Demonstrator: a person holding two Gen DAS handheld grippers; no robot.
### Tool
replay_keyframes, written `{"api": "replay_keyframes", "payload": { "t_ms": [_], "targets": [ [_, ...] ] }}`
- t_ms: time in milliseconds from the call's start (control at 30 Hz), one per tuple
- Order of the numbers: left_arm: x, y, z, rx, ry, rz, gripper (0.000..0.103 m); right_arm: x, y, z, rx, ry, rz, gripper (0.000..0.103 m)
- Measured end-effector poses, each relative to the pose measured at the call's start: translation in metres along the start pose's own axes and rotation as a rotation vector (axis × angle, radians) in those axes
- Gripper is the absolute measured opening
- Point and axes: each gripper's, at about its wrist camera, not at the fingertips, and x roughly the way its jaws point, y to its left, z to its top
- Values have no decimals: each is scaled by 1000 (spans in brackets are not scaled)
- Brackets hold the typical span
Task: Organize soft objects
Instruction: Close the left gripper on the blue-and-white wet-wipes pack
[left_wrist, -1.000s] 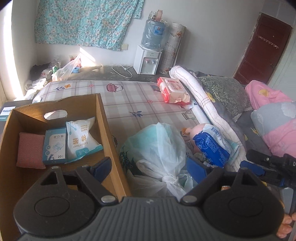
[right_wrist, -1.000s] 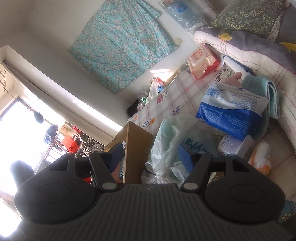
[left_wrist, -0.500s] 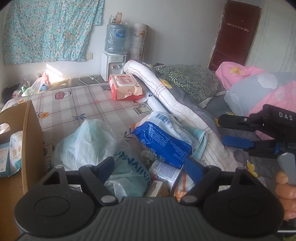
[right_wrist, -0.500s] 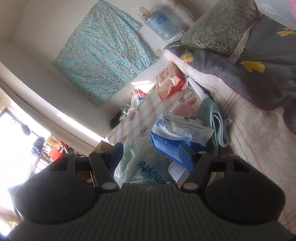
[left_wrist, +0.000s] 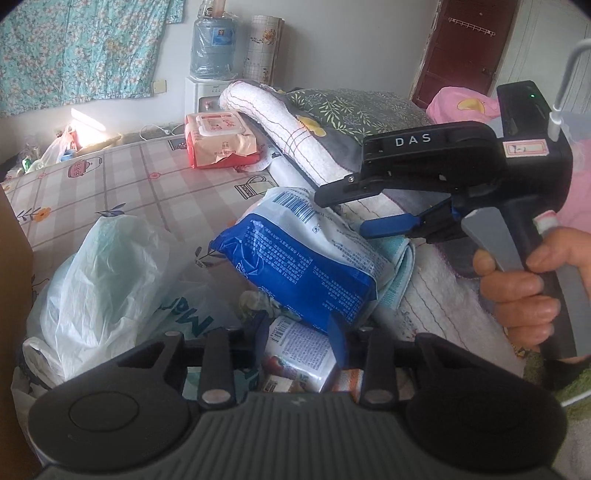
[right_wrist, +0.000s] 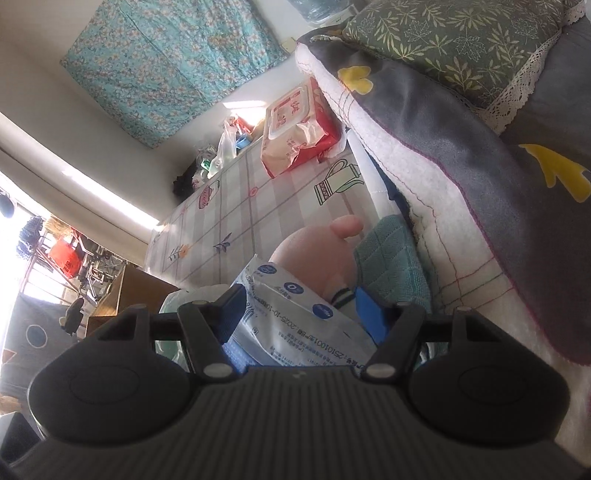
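Note:
A blue-and-white soft pack (left_wrist: 306, 266) lies on a pile of things on the checked bed sheet. Under its near edge sits a small printed packet (left_wrist: 295, 350). My left gripper (left_wrist: 298, 332) is low over it, jaws closing, and the pads touch the packet's two sides. My right gripper (left_wrist: 341, 216), held by a hand (left_wrist: 517, 288), reaches in from the right. In the right wrist view it (right_wrist: 303, 314) stands open astride the far end of the blue-and-white pack (right_wrist: 295, 332). Just beyond are a pink plush toy (right_wrist: 314, 254) and a folded teal towel (right_wrist: 391, 266).
A knotted white plastic bag (left_wrist: 107, 277) lies left of the pile. The wooden box (right_wrist: 136, 291) stands further left. A red wipes pack (left_wrist: 221, 140) lies farther up the sheet. A rolled quilt (left_wrist: 295, 140) and a leaf-print pillow (left_wrist: 354, 110) border the right side.
The left wrist view swung right from the wooden box to the pile, and the left jaws narrowed onto the small packet. My right gripper moved down and in over the blue-and-white pack.

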Motion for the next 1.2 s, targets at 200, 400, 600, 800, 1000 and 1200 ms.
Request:
{"api": "replay_keyframes", "payload": {
  "t_ms": [200, 400, 600, 800, 1000, 1200],
  "targets": [
    [17, -4, 3, 2, 21, -13, 26, 21, 2, 6, -7, 86, 35, 69],
    [20, -2, 3, -3, 40, -44, 26, 6, 7, -6, 26, 109, 120, 71],
    [7, 10, 1, -40, 51, -109, 28, -13, 16, -18, 50, 102, 210, 71],
    [-19, 33, -1, -109, 41, -164, 51, -16, 30, -40, 77, 149, 332, 70],
    [-34, 58, -4, -173, 42, -147, 64, 9, 36, -64, 118, 233, 396, 70],
    [-36, 66, 2, -193, 13, -59, 65, 9, 24, -68, 200, 192, 412, 70]
  ]
}}
